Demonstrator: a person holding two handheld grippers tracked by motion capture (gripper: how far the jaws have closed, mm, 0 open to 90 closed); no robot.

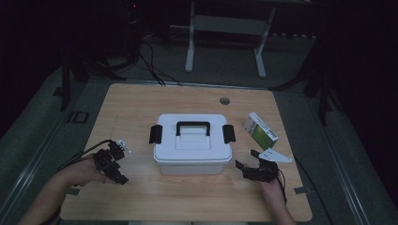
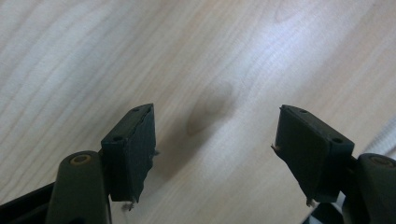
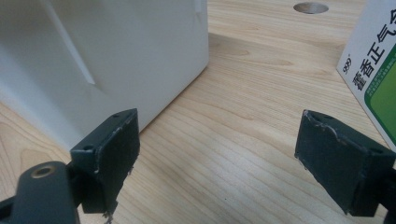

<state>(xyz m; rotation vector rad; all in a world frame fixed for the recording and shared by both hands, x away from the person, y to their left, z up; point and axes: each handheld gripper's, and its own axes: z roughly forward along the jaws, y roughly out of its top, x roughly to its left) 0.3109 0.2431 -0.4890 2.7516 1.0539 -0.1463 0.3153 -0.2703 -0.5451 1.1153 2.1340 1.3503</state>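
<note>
The box (image 1: 193,143) sat shut near the middle of the bench (image 1: 141,103), white, with a black handle (image 1: 193,126) lying flat on its lid and a black latch (image 1: 155,134) at each end. From the right gripper view, its white side wall (image 3: 116,51) stood close on the left, resting on the wood.

A carton (image 1: 261,131), white and green, lay on the bench to the right of the box, apart from it, near the far right part of the top. In the right gripper view its printed face (image 3: 373,74) came in at the right edge. A round hole (image 1: 225,101) showed in the bench beyond the box.

The left gripper (image 1: 110,161) was held low over the bench to the left of the box, well clear of it. Its fingers (image 2: 130,149) stood wide apart with nothing between them but bare wood.

The right gripper (image 1: 257,169) was held near the box's front right corner, between the box and the carton, touching neither. Its fingers (image 3: 109,154) were also spread wide and held nothing; bare bench lay in the gap between them.

Both forearms came in from the near edge of the bench.
</note>
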